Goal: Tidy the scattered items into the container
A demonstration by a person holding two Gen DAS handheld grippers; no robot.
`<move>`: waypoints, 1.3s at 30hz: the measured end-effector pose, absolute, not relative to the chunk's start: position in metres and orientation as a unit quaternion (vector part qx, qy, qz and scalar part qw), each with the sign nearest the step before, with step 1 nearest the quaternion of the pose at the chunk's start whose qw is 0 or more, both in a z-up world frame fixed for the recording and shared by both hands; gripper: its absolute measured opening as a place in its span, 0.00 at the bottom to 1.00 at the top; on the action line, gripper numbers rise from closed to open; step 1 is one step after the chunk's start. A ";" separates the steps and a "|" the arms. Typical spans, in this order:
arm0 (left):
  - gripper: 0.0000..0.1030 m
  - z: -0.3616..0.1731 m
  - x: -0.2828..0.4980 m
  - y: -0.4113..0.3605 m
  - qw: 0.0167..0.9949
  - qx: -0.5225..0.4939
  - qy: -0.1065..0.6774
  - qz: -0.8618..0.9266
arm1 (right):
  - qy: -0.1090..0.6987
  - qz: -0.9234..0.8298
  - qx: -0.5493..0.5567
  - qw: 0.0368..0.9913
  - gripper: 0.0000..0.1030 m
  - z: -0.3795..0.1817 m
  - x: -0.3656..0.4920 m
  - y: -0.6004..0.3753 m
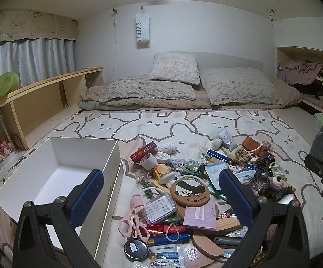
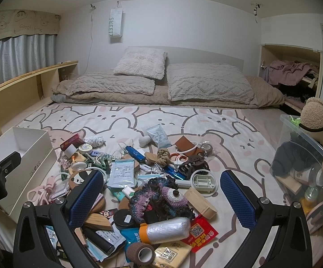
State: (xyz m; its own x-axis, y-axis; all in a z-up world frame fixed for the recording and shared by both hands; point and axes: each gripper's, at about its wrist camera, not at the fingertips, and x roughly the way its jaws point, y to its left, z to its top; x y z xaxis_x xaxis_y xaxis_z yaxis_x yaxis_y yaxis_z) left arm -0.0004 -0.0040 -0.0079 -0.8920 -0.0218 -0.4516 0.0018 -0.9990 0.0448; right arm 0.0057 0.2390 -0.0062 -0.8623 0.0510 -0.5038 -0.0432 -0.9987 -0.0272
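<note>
1. Box first: the white box (image 1: 56, 178) sits at 9 o'clock of the pile, nothing visible inside it, its open top clear for drops.
2. Left gripper (image 1: 161, 192) hovers with jaws spread wide, gripping nothing; the pink scissors (image 1: 132, 221) and panda coaster (image 1: 189, 191) lie beneath, nearest the box, so they look the best first picks.
3. Pile of scattered items (image 2: 152, 189) overlaps heavily; lift top pieces singly.
4. Right gripper (image 2: 161, 196) is likewise wide apart and unloaded above the crochet piece (image 2: 159, 197); a soft, easy pinch.
5. Clear bin (image 2: 306, 169) at 3 o'clock already holds things.
</note>
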 end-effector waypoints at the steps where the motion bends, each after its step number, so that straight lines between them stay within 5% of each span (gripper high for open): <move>1: 1.00 -0.008 0.000 -0.004 0.006 0.232 -0.022 -0.972 | -0.008 0.965 -0.261 0.025 1.00 -0.006 0.006 0.239; 39: 1.00 -0.009 -0.002 -0.029 0.033 0.231 0.013 -0.972 | 0.072 0.960 -0.268 0.042 1.00 -0.036 -0.007 0.292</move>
